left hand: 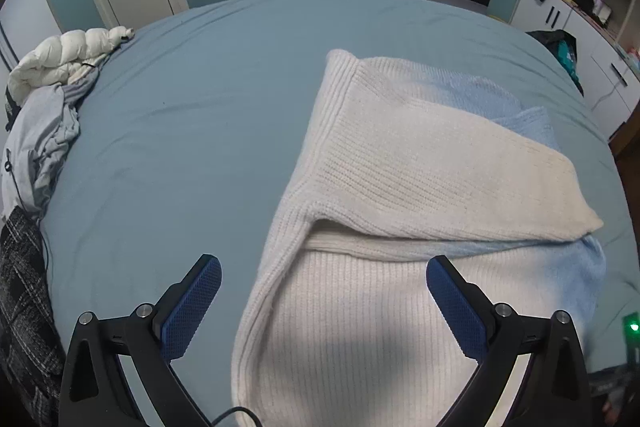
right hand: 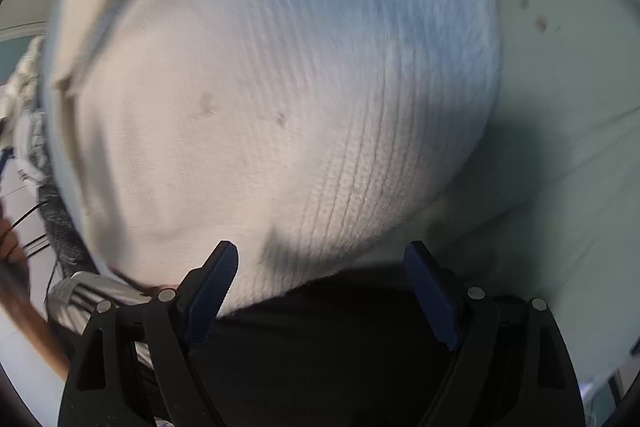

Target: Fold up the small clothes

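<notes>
A white ribbed knit sweater (left hand: pixel 400 187) lies on the blue bed sheet (left hand: pixel 180 127), with one part folded diagonally across its body. My left gripper (left hand: pixel 324 267) hovers open above the sweater's near left edge, nothing between its blue pads. In the blurred right wrist view the same sweater (right hand: pixel 260 107) fills most of the picture. My right gripper (right hand: pixel 320 255) stands open just above the sweater's near edge, its fingers apart and holding nothing. A dark surface lies under that edge.
A heap of clothes, a white puffer jacket (left hand: pixel 68 55) and pale grey garments (left hand: pixel 40 139), sits at the bed's left side. White cabinets (left hand: pixel 580 19) stand at the right, a door at the back left. A hand and cables (right hand: pixel 24 235) show at the left.
</notes>
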`<state>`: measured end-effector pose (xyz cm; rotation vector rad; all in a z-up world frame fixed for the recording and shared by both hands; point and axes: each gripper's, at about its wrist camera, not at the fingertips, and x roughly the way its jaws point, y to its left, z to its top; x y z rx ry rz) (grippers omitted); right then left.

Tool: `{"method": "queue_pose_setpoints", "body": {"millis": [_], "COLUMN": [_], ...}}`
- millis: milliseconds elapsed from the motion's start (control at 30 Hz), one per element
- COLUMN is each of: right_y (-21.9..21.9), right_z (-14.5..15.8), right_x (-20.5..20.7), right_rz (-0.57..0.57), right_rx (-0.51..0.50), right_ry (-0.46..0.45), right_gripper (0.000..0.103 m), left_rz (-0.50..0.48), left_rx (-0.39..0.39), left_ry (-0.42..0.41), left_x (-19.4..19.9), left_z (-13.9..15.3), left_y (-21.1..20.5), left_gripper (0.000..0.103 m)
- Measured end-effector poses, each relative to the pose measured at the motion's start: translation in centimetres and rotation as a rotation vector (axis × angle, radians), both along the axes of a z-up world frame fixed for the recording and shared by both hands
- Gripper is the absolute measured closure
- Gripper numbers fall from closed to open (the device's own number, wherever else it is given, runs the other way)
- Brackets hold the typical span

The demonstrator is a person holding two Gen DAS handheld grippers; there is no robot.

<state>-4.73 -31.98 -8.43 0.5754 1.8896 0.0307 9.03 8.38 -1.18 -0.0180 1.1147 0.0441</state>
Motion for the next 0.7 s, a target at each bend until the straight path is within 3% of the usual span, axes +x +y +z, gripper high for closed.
{"method": "queue_pose_setpoints", "body": {"millis": [167,200,233,267,300,433,567,667,700], "right_y": [0.9,1.1,1.3,1.8,2.1,2.2,-1.5,-4.9,-5.9], "right_z": [-3.2,-3.3,-2.9,-2.6,-2.0,2.8,10.2,12.2,11.7], "right_x": [1.1,1.5,2.0,2.4,2.4,2.9,5.2,7.8,8.9], "right_rz": [0.038,0.047,0.066,0.088,0.103,0.123,-0.025,-0.175,-0.241], "right_rx": [0.021,0.009,-0.021,-0.051,-0.053,0.096,0.289,0.352,0.358], "right_ry": [0.137,0.125,0.079,0.054,0.033,-0.156,-0.385,-0.527,-0.553], "right_gripper": [0.021,0.035,0.070,0.084,0.090,0.093,0.093,0.092,0.085], "left_rz": [-0.021,-0.022,-0.022,-0.022,-0.020,0.004,0.025,0.041,0.046], "left_rx": [-0.009,-0.009,-0.007,0.000,0.005,-0.004,-0.050,-0.039,-0.036], "left_ry": [0.008,0.003,0.000,-0.003,-0.006,-0.024,-0.073,-0.092,-0.089], "left_x": [-0.2,-0.2,-0.3,-0.4,-0.5,-0.6,-0.5,-0.4,-0.3], "left_z": [0.0,0.1,0.2,0.3,0.4,0.9,2.2,2.5,2.4], "left_y": [-0.4,-0.5,-0.5,-0.5,-0.4,0.3,0.9,1.3,1.5], "left_gripper": [0.000,0.000,0.000,0.000,0.000,0.000,0.000,0.000,0.000]}}
